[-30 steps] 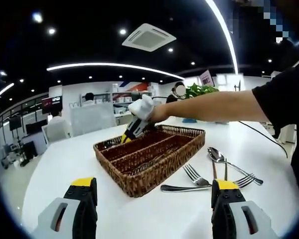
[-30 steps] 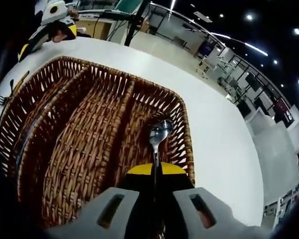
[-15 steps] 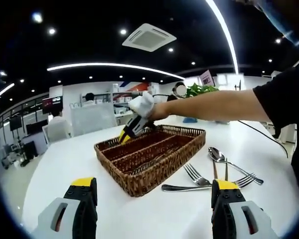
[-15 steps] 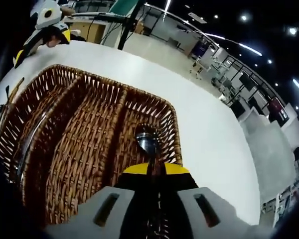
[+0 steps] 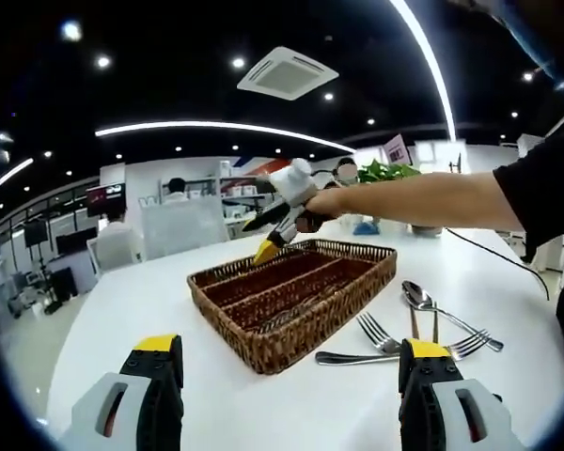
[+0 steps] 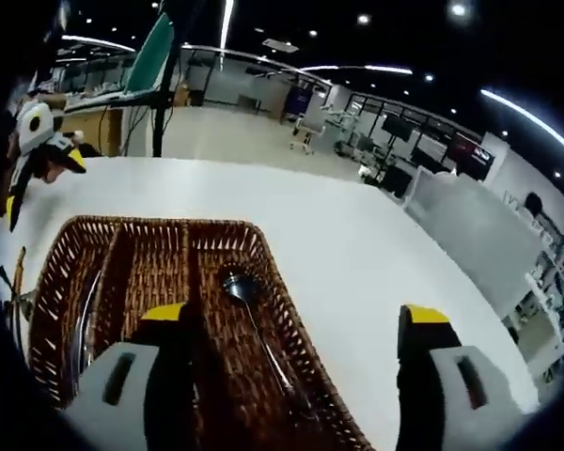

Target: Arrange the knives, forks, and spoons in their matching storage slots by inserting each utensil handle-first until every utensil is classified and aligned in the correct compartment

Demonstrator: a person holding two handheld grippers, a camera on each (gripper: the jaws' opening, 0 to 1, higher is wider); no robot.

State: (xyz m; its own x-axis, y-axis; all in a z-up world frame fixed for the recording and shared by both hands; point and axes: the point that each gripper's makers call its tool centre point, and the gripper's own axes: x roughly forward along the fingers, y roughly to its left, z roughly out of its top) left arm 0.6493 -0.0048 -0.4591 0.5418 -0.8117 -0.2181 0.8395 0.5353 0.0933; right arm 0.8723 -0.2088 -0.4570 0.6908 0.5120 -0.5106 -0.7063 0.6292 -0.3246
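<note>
The brown woven wicker tray (image 6: 263, 258), divided into three long compartments, sat on the white round table (image 5: 122, 324). A silver metal spoon (image 6: 249, 305) lay in the compartment at the tray's right in the right gripper view. The right gripper (image 6: 291, 352) hung above the tray, jaws spread wide, holding nothing. The left gripper (image 5: 287, 362) hovered over the bare tabletop, jaws apart and empty. Beside the tray on the table lay two silver forks (image 5: 381, 331) and another silver spoon (image 5: 415, 295).
</note>
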